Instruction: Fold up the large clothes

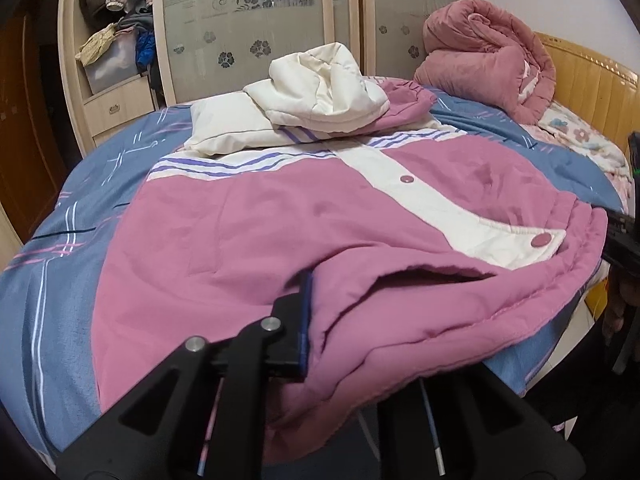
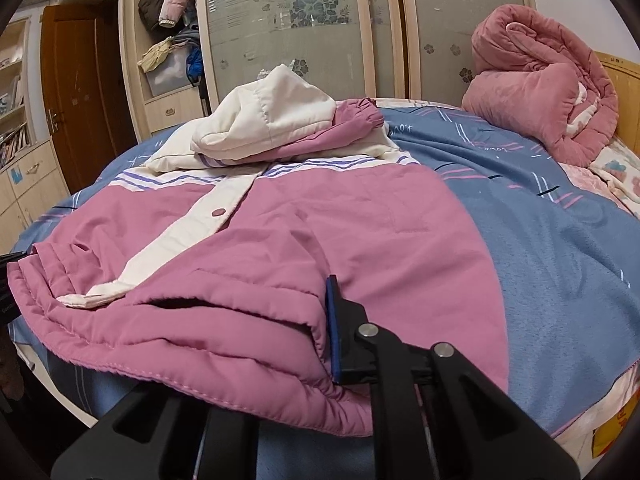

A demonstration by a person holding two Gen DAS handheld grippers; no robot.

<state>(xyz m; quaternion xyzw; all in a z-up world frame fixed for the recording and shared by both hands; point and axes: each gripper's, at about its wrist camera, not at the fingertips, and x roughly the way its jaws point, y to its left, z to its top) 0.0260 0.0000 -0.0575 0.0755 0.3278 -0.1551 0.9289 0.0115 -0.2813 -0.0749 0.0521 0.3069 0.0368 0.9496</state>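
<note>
Both my tongs tip down twd the bed (image 1: 48, 300). Left tongs (image 1: 316, 320) pinch the pink jacket (image 1: 240, 240) hem; right tongs (image 2: 320, 332) pinch it too.

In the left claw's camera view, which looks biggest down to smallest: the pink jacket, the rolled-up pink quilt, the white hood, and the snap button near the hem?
1. Pink jacket, though it lies nearest the camera.
2. Rolled pink quilt and white hood look about alike; the quilt lies farther back, so no ranking.
3. Snap button.

Both wrist views: jacket (image 1: 248, 240) close.
</note>
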